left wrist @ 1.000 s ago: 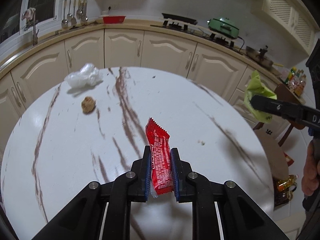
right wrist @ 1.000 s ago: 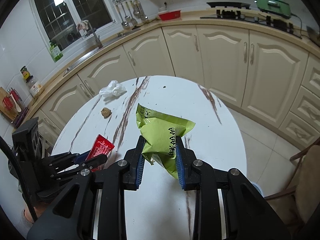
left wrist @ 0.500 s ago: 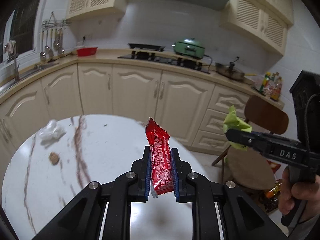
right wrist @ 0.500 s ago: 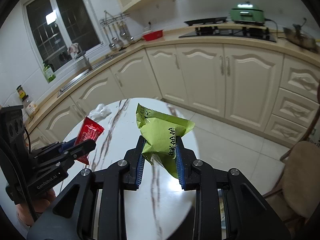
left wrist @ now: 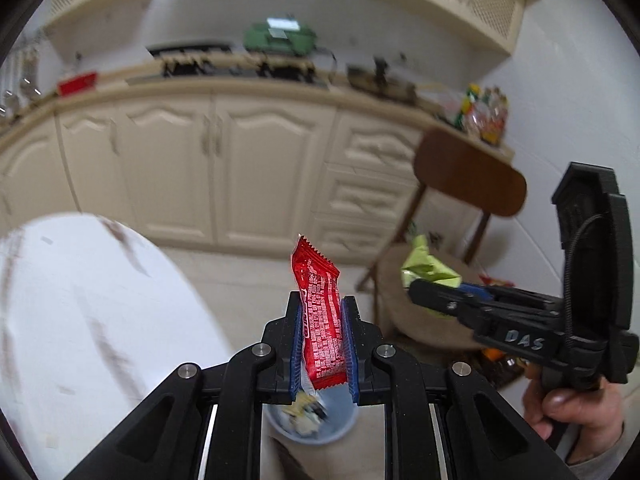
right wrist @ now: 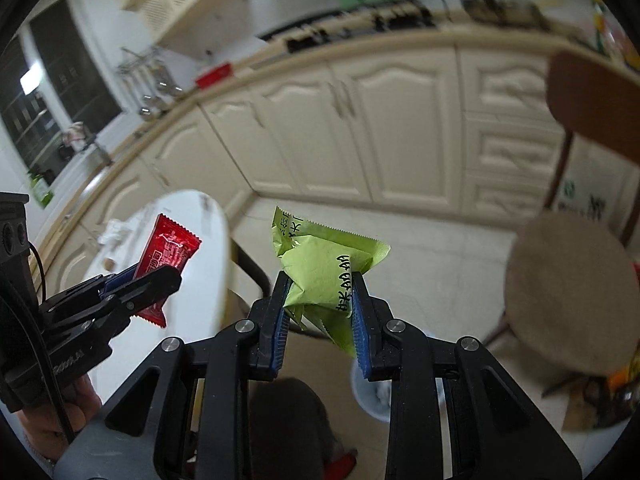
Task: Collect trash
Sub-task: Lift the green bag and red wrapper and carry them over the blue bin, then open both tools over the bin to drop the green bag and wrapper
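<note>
My left gripper (left wrist: 322, 312) is shut on a red snack wrapper (left wrist: 320, 316) that stands upright between its blue pads. A pale blue waste bin (left wrist: 340, 428) with scraps inside sits on the floor just below those fingers. My right gripper (right wrist: 319, 292) is shut on a crumpled green wrapper (right wrist: 324, 272). The same bin (right wrist: 376, 396) shows partly behind its right finger. In the left wrist view the right gripper (left wrist: 424, 292) with the green wrapper (left wrist: 426, 270) is at the right. In the right wrist view the left gripper (right wrist: 160, 278) holds the red wrapper (right wrist: 166, 254) at the left.
The round marble table (left wrist: 80, 312) lies to the left, with a white plastic scrap (right wrist: 114, 232) and a brown crumb (right wrist: 108, 265) on it. A wooden chair (left wrist: 468, 184) with a round seat (right wrist: 568, 292) stands at the right. Cream cabinets (left wrist: 216, 168) line the back.
Both grippers have swung right, off the table and out over the floor, each keeping its wrapper. The bin has come into view below them. The chair is much nearer.
</note>
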The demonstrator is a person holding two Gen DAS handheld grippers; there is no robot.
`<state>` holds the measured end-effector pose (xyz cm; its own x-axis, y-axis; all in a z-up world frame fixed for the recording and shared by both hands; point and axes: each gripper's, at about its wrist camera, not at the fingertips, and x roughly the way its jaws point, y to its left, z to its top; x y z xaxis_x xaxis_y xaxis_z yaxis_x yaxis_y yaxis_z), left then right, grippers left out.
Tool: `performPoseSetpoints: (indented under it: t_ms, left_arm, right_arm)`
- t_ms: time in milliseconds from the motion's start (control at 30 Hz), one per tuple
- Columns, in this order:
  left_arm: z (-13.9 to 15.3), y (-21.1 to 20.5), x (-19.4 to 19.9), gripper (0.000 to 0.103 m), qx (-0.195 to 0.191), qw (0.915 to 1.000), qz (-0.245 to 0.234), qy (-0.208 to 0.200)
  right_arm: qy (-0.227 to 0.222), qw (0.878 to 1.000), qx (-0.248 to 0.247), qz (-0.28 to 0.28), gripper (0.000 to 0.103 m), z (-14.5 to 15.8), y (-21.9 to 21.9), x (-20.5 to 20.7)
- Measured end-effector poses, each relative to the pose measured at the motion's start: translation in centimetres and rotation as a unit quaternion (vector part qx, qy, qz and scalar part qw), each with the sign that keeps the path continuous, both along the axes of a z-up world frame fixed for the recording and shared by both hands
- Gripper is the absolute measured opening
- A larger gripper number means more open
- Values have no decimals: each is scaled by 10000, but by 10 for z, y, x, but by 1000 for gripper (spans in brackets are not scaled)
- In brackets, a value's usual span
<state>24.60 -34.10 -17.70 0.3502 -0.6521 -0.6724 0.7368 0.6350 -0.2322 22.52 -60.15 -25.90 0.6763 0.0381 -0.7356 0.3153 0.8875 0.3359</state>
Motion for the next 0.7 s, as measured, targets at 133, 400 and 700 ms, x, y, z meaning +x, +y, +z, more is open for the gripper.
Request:
performPoseSetpoints:
  t_ms: [133,400,700]
  left_arm:
    - [-36,-44,9,14,302,9986,-236,352]
    - [-86,-128,62,14,904,9906,-433,928]
    - [-132,-207,94,29,1459,9808,-344,1248]
  right_arm:
    - [402,9984,356,-197,26,-51,-33,-7]
    - [1059,9885,1013,-381,26,-145,-79,-9]
    - [1441,9788,1419,-323,28,-207,-96,5]
